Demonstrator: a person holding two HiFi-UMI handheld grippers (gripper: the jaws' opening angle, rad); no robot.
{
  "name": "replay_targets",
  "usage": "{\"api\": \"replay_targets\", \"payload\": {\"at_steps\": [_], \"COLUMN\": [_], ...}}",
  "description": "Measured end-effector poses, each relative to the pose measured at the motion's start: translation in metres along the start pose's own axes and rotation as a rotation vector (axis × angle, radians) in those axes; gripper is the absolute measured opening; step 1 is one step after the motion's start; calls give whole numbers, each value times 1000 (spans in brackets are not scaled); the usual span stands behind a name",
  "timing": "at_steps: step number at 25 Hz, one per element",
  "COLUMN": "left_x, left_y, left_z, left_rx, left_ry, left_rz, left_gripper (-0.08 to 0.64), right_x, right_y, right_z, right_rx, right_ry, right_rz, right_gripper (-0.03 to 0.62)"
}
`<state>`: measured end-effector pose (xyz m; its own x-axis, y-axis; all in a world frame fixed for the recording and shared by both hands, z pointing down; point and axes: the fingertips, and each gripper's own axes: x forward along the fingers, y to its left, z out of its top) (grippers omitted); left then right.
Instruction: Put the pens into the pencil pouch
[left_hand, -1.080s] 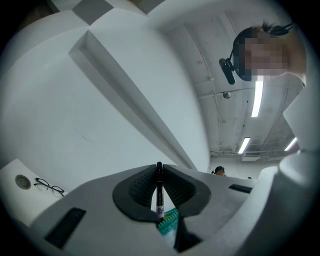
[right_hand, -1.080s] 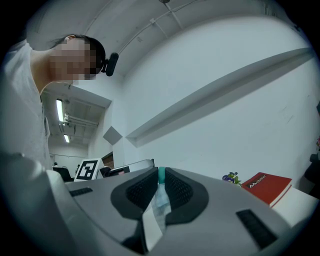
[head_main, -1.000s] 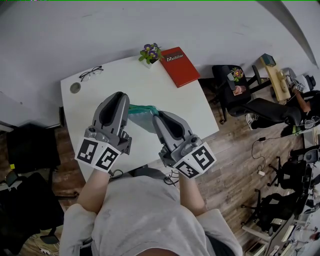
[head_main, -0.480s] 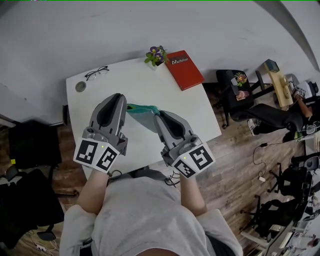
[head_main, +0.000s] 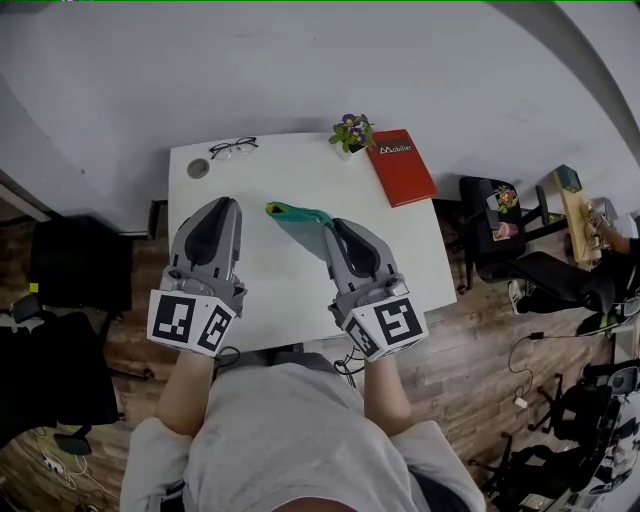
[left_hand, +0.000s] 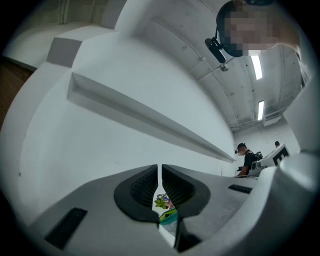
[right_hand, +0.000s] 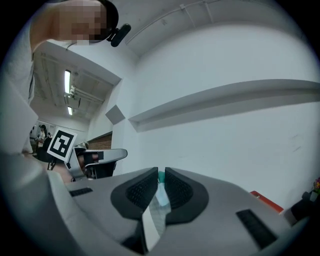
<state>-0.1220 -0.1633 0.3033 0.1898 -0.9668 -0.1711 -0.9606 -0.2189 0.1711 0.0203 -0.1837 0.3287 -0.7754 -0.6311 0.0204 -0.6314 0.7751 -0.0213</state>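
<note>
The pencil pouch (head_main: 298, 222), pale mesh with a teal edge, is over the middle of the white table (head_main: 280, 180). What is inside it cannot be made out. The right gripper (head_main: 336, 228) is clenched on the pouch's near right end. In the right gripper view the jaws (right_hand: 161, 180) pinch the mesh fabric (right_hand: 159, 202) between their ribbed pads. From that grip the pouch stretches far and left, and its teal rim ends just right of the left gripper (head_main: 222, 205). The left gripper is apart from the pouch, its jaws (left_hand: 160, 175) pressed together on nothing, with the pouch's teal edge (left_hand: 169, 218) showing beyond them. On the far side of the table stand a potted plant (head_main: 350, 132) and a red book (head_main: 402, 166). Glasses (head_main: 232, 148) and a small round disc (head_main: 198, 169) lie at the far left.
</note>
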Motion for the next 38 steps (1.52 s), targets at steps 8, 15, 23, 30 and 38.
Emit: {"api": "replay_targets", "payload": {"at_steps": [8, 15, 23, 30, 38], "left_x": [-33, -60, -86, -100, -109], "left_y": [29, 42, 49, 46, 38], "left_z": [12, 18, 24, 29, 35], "left_rx": [77, 102, 112, 120, 129], "left_ry": [5, 1, -4, -15, -38], "left_rz": [138, 219, 281, 314, 327], "left_gripper": [46, 46, 46, 46, 46], "right_x": [20, 25, 22, 15, 5], "right_y": [11, 15, 19, 26, 32], "right_z": [12, 19, 23, 26, 29], "right_rx": [-26, -36, -52, -51, -48], "right_ry": [-29, -62, -85, -101, -111], "right_rz": [21, 11, -10, -2, 15], "right_gripper": [60, 60, 60, 57, 54]}}
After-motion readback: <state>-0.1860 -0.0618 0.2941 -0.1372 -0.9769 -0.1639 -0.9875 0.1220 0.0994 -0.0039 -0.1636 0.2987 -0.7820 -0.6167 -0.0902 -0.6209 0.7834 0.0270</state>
